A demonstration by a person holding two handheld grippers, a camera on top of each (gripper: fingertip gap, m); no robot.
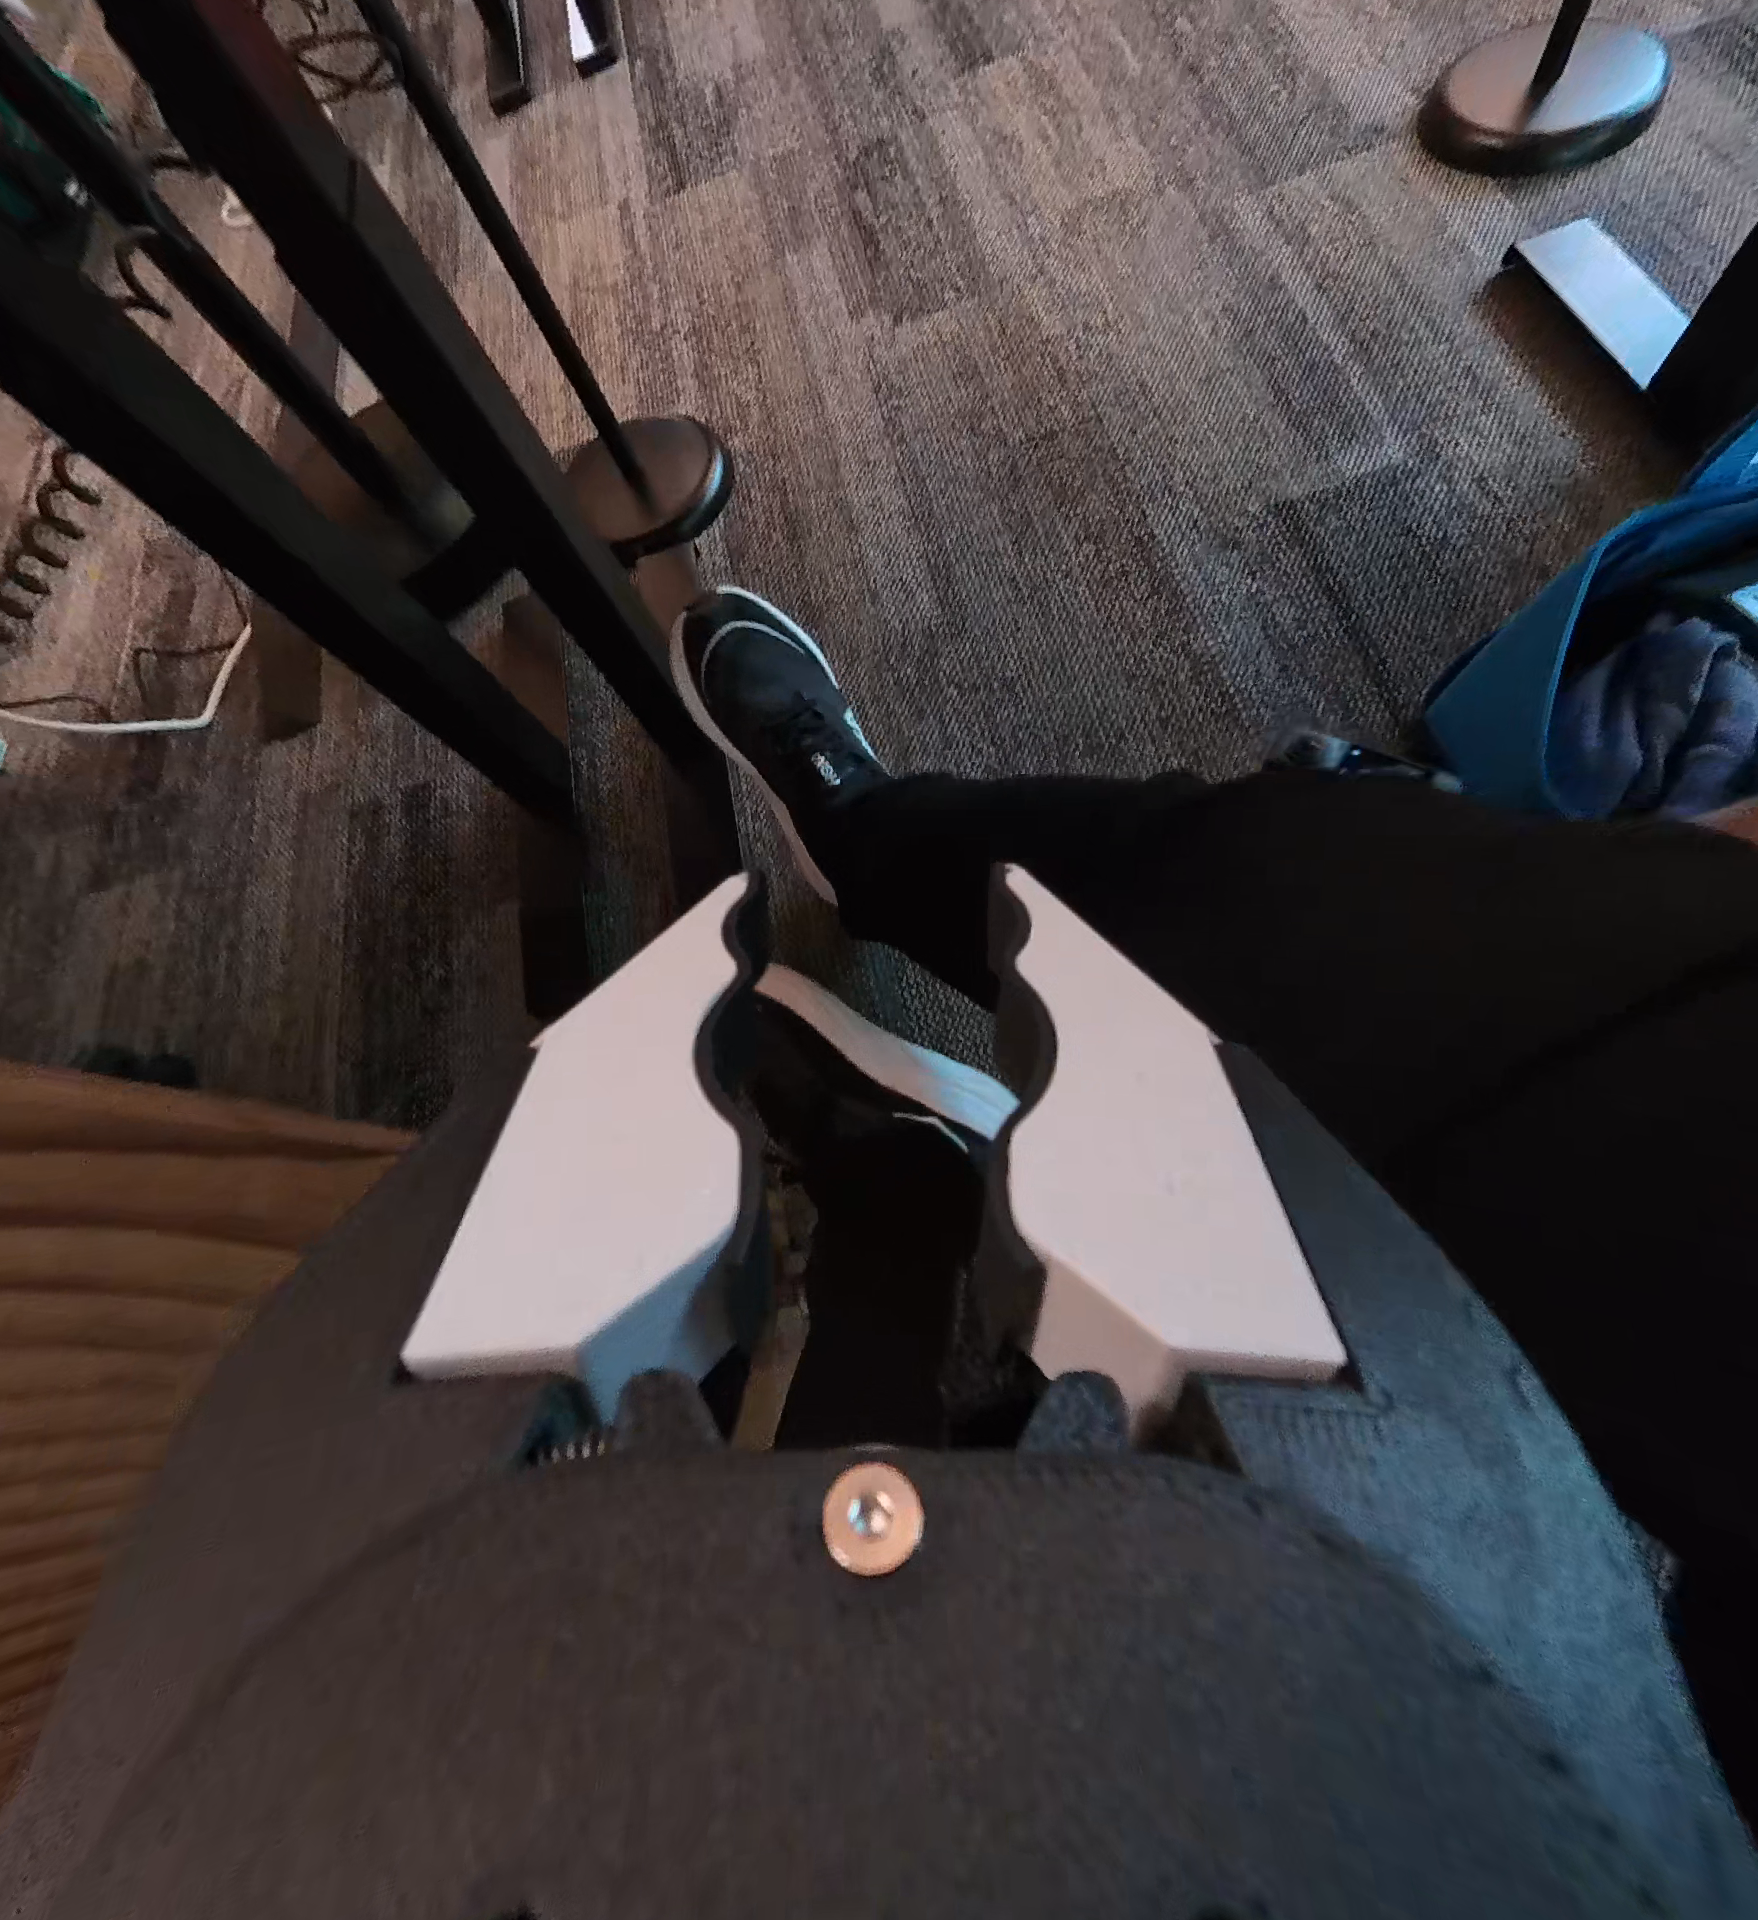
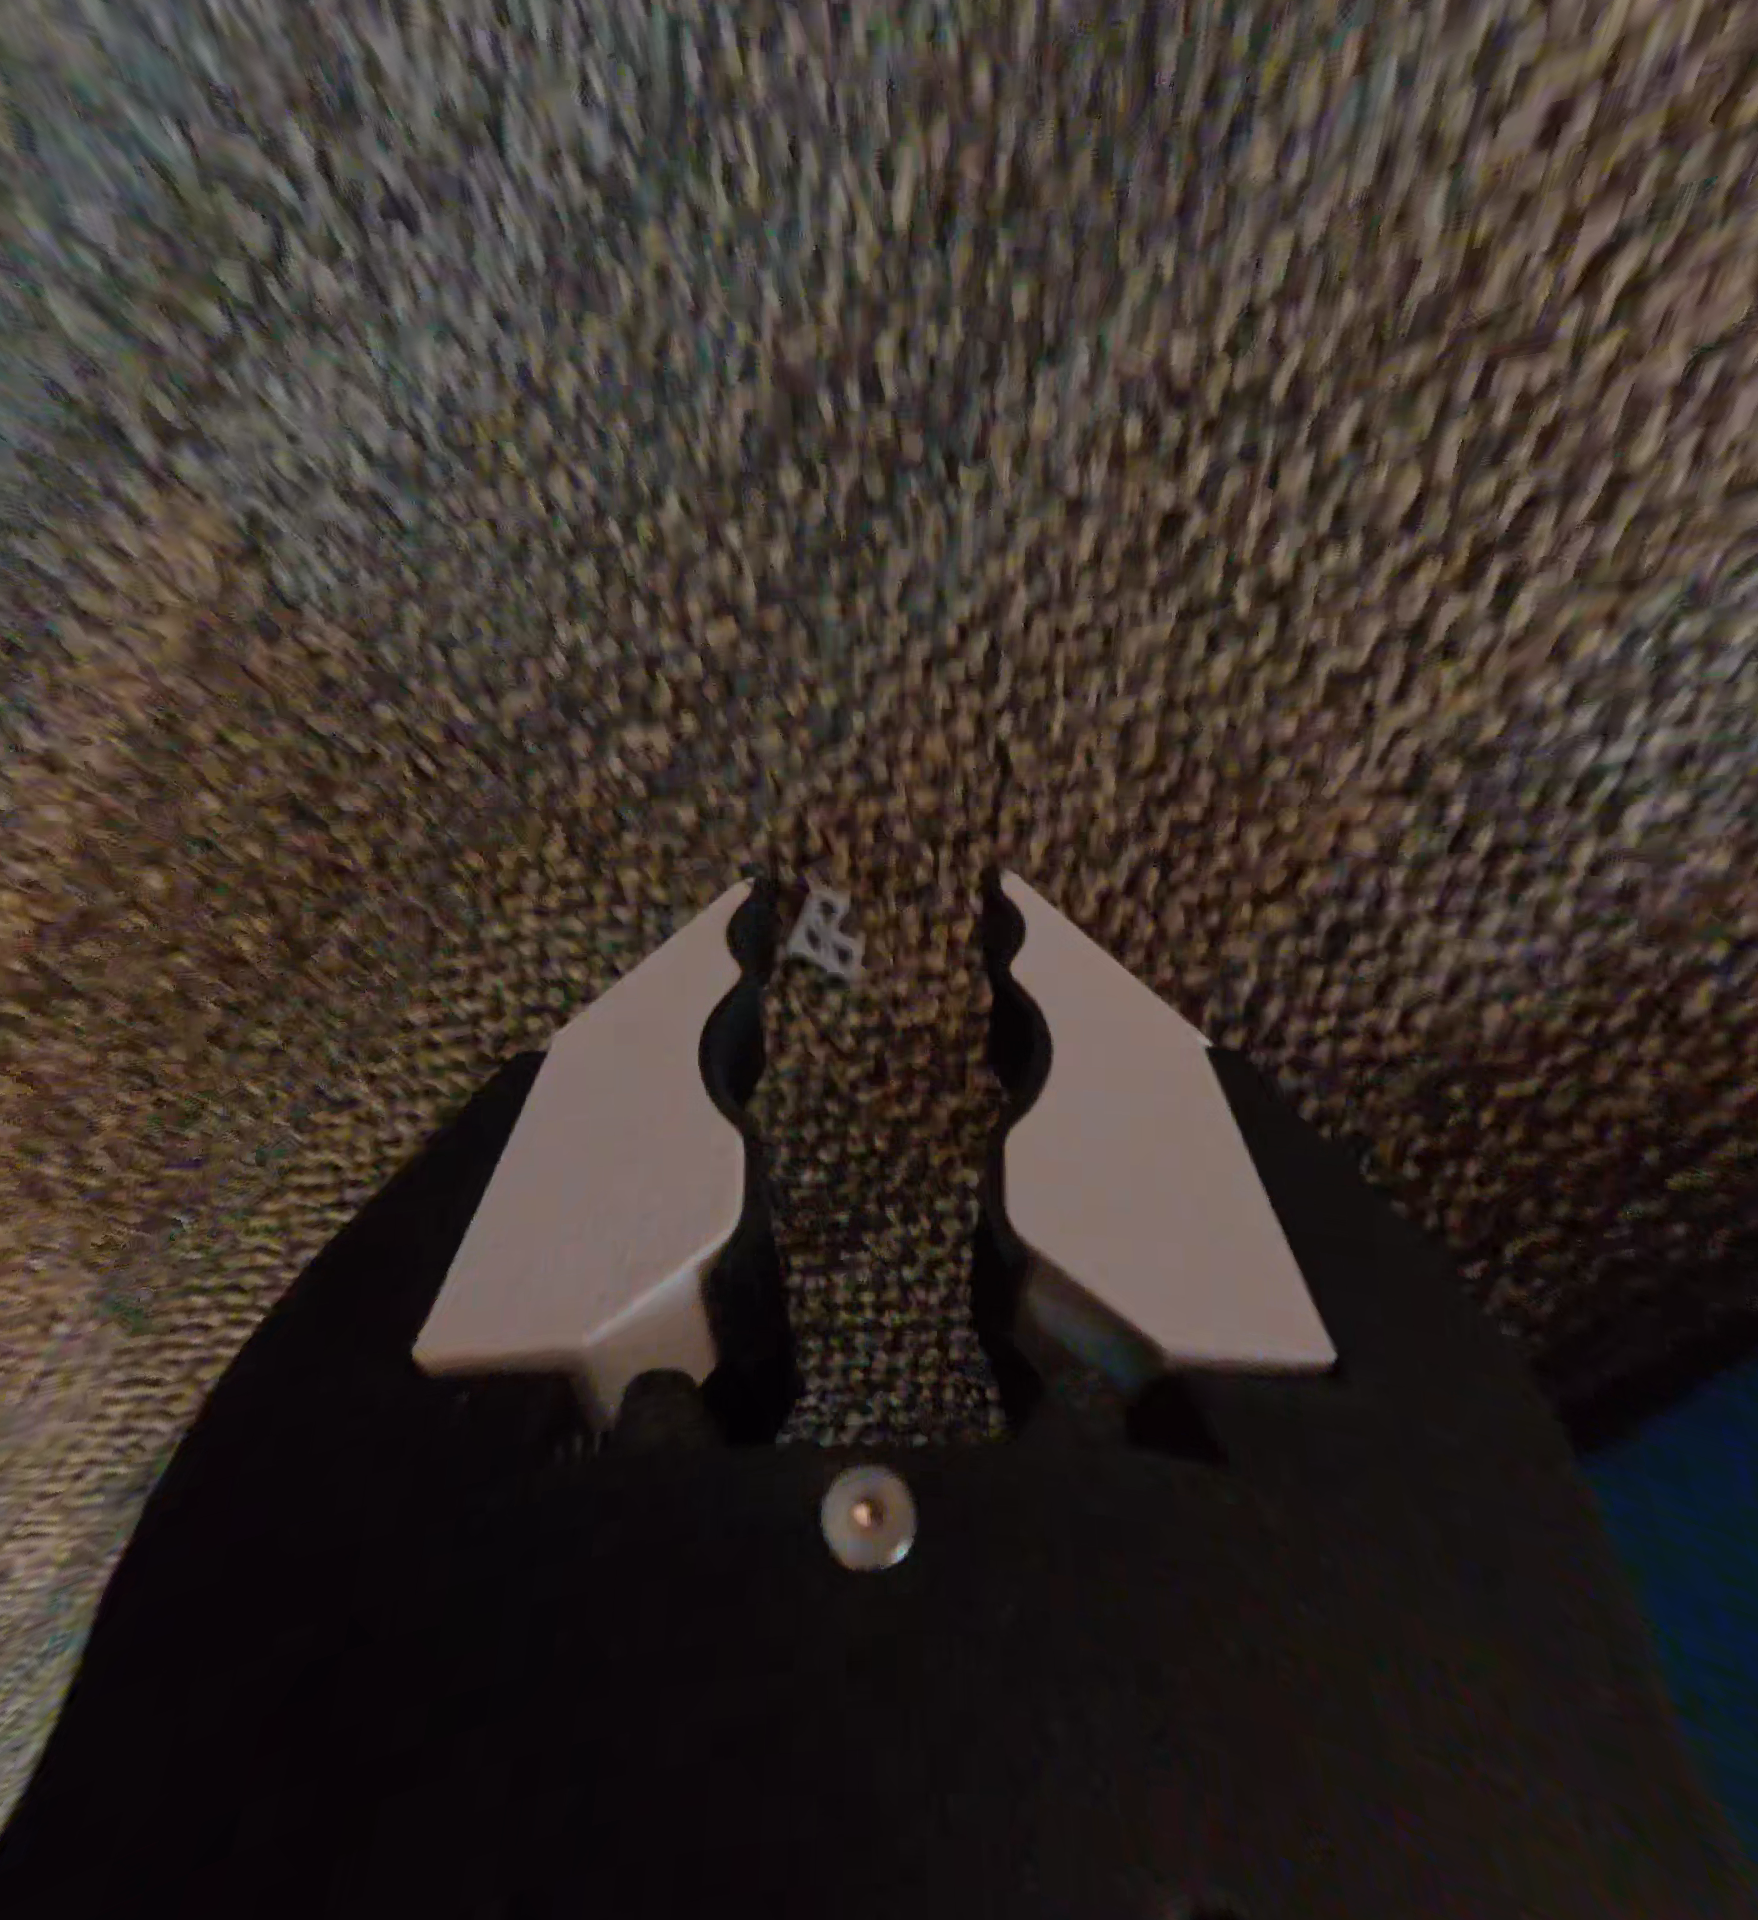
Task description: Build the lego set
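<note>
Over carpet (image 2: 854, 416), our right gripper (image 2: 875, 894) hangs part-open, a small white scrap (image 2: 828, 933) by its left fingertip. Our left gripper (image 1: 875, 894) gapes alike, gripping nothing, above black sneakers (image 1: 771, 696).

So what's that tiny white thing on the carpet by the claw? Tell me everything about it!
The tiny white thing is a small, flat-looking scrap with dark holes through it, like a bit of lattice. It lies on the speckled carpet, tilted at an angle. It sits between the tips of the right claw, close to the left finger. The claw is open and whether that finger touches it cannot be told. The picture is too blurry to say what it's made of.
</note>
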